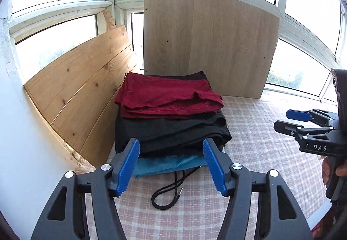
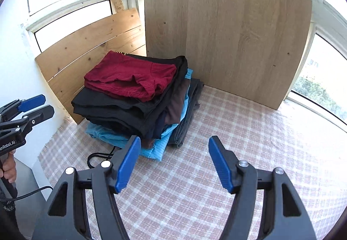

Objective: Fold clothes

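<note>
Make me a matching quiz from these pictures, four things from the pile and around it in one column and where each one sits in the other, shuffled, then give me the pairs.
Things:
1. red garment
2. black garment
3. light blue garment
4. black drawstring cord

Places:
A. at the bottom of the pile, corner poking out over the checked cloth
B. on the very top of the pile
C. loose on the checked cloth in front of the pile
D. folded directly under the top piece

Pairs: 1-B, 2-D, 3-A, 4-C
</note>
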`<state>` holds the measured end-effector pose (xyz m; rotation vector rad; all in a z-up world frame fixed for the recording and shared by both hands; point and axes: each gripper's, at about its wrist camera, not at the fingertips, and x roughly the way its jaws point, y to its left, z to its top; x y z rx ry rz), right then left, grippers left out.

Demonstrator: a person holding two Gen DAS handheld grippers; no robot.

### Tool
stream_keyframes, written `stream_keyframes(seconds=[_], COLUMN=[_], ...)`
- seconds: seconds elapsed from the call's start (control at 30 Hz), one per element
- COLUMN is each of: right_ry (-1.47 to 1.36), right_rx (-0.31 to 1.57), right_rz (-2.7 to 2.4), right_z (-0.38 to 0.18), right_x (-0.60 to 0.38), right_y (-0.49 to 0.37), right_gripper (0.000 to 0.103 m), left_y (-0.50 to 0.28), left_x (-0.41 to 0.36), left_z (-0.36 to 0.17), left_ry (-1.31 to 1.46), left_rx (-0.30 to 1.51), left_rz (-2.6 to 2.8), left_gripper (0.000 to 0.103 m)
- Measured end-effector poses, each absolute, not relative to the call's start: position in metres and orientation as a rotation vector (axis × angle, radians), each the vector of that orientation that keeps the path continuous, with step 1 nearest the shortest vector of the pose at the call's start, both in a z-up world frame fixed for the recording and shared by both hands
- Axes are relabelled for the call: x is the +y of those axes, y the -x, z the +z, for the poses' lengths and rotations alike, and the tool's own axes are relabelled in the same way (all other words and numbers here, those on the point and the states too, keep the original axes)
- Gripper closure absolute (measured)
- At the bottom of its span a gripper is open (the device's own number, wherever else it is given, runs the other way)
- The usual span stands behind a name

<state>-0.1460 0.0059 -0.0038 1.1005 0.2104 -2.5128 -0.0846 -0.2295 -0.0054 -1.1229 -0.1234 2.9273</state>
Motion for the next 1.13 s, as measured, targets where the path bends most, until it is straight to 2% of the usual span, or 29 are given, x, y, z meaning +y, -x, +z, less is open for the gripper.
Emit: stream_keyframes(seconds=[0.2, 0.63, 0.73, 0.8, 1.0, 1.13], right_ry=[-1.110, -1.077, -1.086, -1.089, -1.098, -1.108], right_rx=[0.128, 0.160, 0.145, 0.144, 0.143, 0.139], right_rz=[-2.539, -2.592, -2.598, -2.604, -2.626, -2.630], right_z=[0.009, 0.015, 0.014, 0.013, 0.013, 0.013], right_x=[0.013, 0.027, 0.037, 0.043, 0.059, 0.067], right_y=[0.111, 0.068, 0.062, 0.058, 0.049, 0.045], right_gripper=[0.037, 0.037, 0.037, 0.037, 0.037, 0.037], left_y=[0.058, 0.017, 0.009, 0.004, -0.003, -0.006], left_x=[-0.209, -0.193, -0.192, -0.190, -0.180, -0.173], left_z=[0.000, -0.002, -0.002, 0.000, 0.003, 0.005], left_ry=[1.150, 1.191, 1.215, 1.200, 1.191, 1.175], left_rx=[-0.062, -0.112, -0.103, -0.112, -0.163, -0.130], left_rz=[2.928, 2.943, 2.973, 2.978, 2.942, 2.954], left_gripper=[0.038, 0.036, 0.028, 0.027, 0.027, 0.027])
